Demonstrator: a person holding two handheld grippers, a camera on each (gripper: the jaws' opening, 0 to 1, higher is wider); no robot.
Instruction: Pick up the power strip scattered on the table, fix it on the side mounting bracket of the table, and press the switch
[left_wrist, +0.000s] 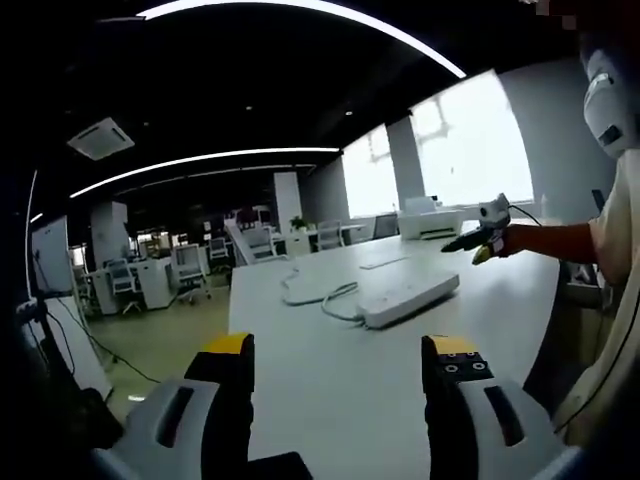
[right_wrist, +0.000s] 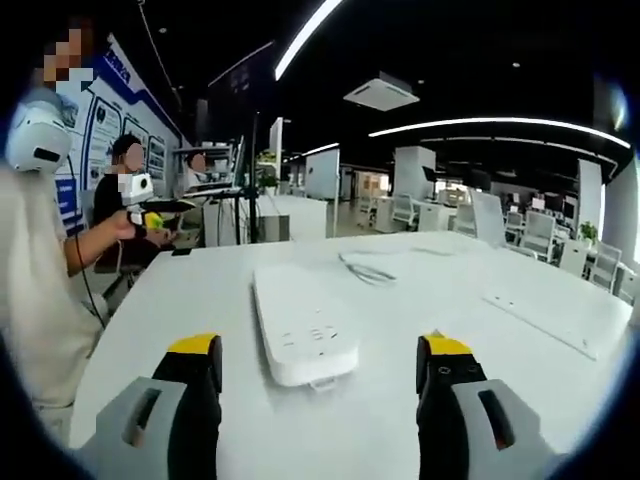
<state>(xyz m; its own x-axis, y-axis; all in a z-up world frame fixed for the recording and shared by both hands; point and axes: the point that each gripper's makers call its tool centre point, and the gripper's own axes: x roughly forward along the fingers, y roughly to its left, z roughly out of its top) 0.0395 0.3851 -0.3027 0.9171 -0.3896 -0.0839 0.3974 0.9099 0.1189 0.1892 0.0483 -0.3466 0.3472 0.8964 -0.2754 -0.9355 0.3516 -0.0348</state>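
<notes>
While you held both tools above the white table, your right gripper stood at the bottom of the right gripper view with its yellow-tipped jaws spread wide and nothing between them. Just beyond those tips, at the middle of that frame, the white power strip lay flat on the tabletop, its cord trailing away toward the upper centre. Your left gripper sat at the bottom of the left gripper view, jaws likewise wide apart and empty, and the power strip lay farther off, right of centre, with its cord looping to its left. Office chairs stood in the background at left.
</notes>
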